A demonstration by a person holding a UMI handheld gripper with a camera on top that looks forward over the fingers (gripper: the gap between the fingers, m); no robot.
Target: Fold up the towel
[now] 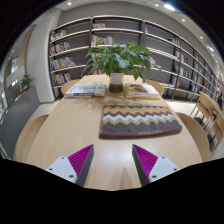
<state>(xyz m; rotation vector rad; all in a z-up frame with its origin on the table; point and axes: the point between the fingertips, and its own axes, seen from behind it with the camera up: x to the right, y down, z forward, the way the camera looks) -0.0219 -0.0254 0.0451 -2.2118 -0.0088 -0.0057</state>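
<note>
Bookshelves (110, 40) fill the whole back wall, so that's the biggest thing going on here. In front of them is a big round wooden table (60, 125) with wooden chairs (208, 118) around it. At the far side of the table sits a leafy potted plant (118, 62), with some open books or magazines (88, 89) on either side of it.

Closer in, the towel (138, 119) lies flat on the tabletop. It's the one with the zigzag stripes, looks already folded into a rectangle or at least laid out tidy, hard to say how many layers. It's just ahead of the gripper (113, 160) and a bit off to the right of its centre line. The pink-padded fingers are spread wide, holding nothing, hovering above the bare wood short of the near edge of the towel.

What could go sideways, I reckon: since the towel sits off-centre, coming straight in might catch only one corner, and then it'd drag and bunch instead of folding clean. Pinching just the top layer would also leave the lower one behind. Push too far and the plant's in the firing line.
</note>
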